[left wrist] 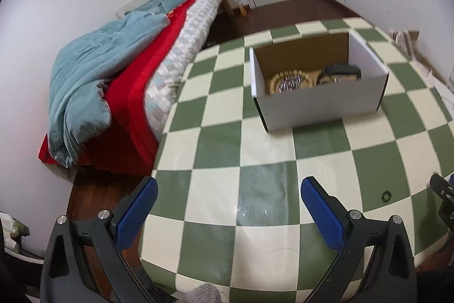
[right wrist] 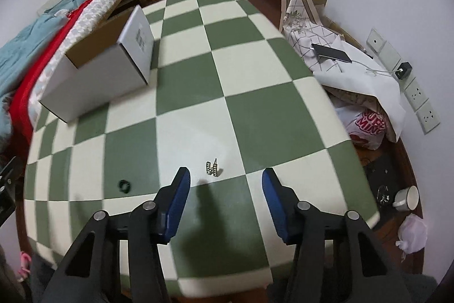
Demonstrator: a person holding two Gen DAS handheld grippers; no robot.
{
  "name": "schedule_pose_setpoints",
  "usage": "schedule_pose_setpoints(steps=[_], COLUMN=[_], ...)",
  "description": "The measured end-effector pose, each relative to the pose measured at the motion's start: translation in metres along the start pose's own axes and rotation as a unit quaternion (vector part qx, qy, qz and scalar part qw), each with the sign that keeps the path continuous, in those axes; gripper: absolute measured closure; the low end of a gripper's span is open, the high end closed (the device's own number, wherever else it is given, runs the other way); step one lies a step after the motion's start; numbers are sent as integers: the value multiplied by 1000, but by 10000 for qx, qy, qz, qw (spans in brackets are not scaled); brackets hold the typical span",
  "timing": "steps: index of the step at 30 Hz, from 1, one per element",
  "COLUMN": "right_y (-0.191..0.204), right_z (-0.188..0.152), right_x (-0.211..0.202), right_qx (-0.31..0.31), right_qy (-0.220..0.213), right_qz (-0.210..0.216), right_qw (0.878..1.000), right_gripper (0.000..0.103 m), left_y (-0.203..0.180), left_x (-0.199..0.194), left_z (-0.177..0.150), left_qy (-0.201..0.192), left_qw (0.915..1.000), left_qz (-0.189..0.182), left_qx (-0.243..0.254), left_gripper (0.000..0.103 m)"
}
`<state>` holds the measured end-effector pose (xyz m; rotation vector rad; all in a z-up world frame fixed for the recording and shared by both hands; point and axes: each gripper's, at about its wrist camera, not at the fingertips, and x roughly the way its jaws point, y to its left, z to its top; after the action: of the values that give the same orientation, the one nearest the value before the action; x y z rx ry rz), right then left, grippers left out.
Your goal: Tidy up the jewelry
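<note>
Left tongs [left wrist: 228,189]: wide open, released, holding nothing, above checkered table [left wrist: 215,189].
Right tongs [right wrist: 225,181]: wide open, empty, no contact w/ anything.
Metal trinket [right wrist: 212,169]: on table just ahead of right tongs, betw. the fingers.
Dark ring [right wrist: 124,186]: on table, left of right tongs.
Box [left wrist: 317,101]: open, beaded bracelet [left wrist: 286,81] + other jewelry inside.

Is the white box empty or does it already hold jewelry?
Not empty. The left wrist view shows the open-topped white box holding a beaded bracelet and a dark watch-like piece.
</note>
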<state>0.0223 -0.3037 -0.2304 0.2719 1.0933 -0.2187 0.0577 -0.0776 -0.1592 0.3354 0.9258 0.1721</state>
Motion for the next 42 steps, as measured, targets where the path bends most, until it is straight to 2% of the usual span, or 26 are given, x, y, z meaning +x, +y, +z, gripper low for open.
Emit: schedule_pose_setpoints(steps=[3,4,5,6,7,10,15,19,21,24,26,27,28,29,31,37,42], right_y=[9,12,17,20,23,26,6,-10,-16,-26,-30,-32,-33,-33,-34,-32,-27], right_z=[-1,0,-1,-1,-3,-8,-7,-5,-4,-4,-4,-4,-4,-4,-4,-2,0], right_x=[8,9,10,10,10,9,2,-8,-11,-14,-15,-16,-16,-17,-19,-24,-30], right_qx=[-243,-333,-471,-561,-652,-791,-346,-149,-91,23,74,90,96,99,103,95,36], right_qy=[-170,-217,-269,-297,-327,-408,-406,-412,-418,-395,-388,-387,-387,-388,-402,-458,-533], right_qz=[-135,-173,-292,-386,-401,-423,-215,-208,-222,-275,-290,-293,-306,-311,-310,-283,-235], right_qw=[9995,9991,9981,9972,9965,9951,9983,9988,9988,9988,9988,9988,9987,9987,9987,9985,9983], right_gripper=[54,61,74,81,92,94,94,94,94,94,94,94,94,94,94,94,94], left_y=[-5,-5,-7,-9,-11,-24,-58,-86,-101,-120,-130,-131,-135,-137,-140,-138,-129], left_x=[8,9,11,12,12,12,9,7,6,5,5,3,2,1,1,1,-4], left_z=[-1,-1,-1,-2,-2,-5,-10,-12,-13,-17,-20,-20,-20,-20,-20,-17,-11], left_qy=[117,140,166,202,224,353,499,558,590,623,667,589,594,571,570,517,412], left_qw=[9999,9999,9999,9998,9997,9986,9940,9884,9857,9830,9806,9806,9799,9790,9771,9768,9773], left_qz=[11,-5,-25,-60,-97,-387,-970,-1386,-1526,-1619,-1699,-1737,-1759,-1809,-1890,-1922,-1961], left_qx=[4,-5,-12,-11,-8,-15,122,275,394,604,712,698,732,748,797,796,690], left_gripper=[0,0,0,0,0,0,0,1,8,29,50,55,63,76,95,101,101])
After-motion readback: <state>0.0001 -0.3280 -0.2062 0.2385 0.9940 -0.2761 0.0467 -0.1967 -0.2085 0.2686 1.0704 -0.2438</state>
